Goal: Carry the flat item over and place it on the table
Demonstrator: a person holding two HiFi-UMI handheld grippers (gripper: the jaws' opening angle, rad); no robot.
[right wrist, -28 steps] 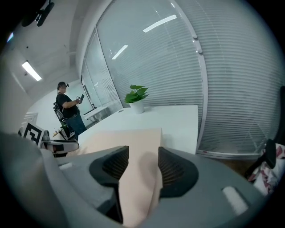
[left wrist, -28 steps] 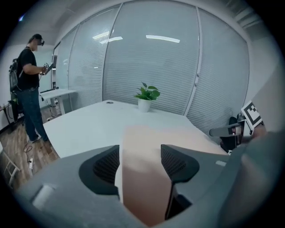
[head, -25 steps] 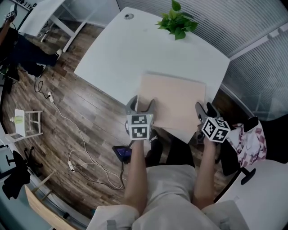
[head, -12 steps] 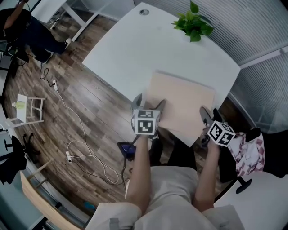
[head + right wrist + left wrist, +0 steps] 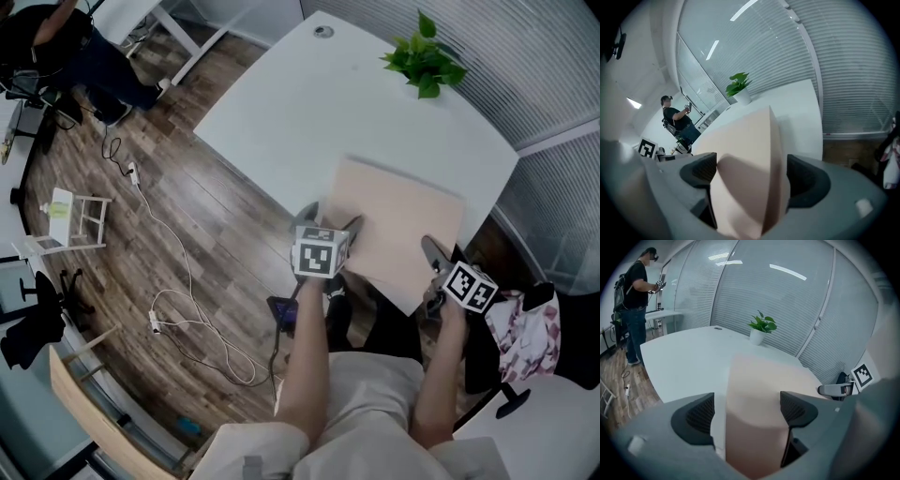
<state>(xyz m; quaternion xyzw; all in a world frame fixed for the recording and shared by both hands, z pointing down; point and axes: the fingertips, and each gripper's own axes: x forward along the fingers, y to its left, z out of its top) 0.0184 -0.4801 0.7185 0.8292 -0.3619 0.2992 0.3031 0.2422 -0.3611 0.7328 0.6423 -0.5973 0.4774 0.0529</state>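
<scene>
The flat beige board point(image 5: 398, 220) lies on the white table point(image 5: 309, 103), its near edge overhanging towards me. My left gripper point(image 5: 332, 217) is at the board's near left corner. In the left gripper view the board point(image 5: 757, 390) runs between that gripper's point(image 5: 747, 411) open jaws with a gap at the left pad. My right gripper point(image 5: 445, 255) is at the near right corner. Its jaws are opening around the board point(image 5: 750, 145), which stands between that gripper's point(image 5: 752, 176) pads.
A potted plant point(image 5: 424, 54) stands at the table's far edge by the slatted glass wall. A person point(image 5: 66, 37) stands at far left. Cables point(image 5: 178, 309) and a small white stool point(image 5: 66, 220) lie on the wood floor. Patterned cloth point(image 5: 520, 323) is at my right.
Both grippers' jaws have spread wider around the board's near corners. The board stays on the table, and my head view has shifted slightly.
</scene>
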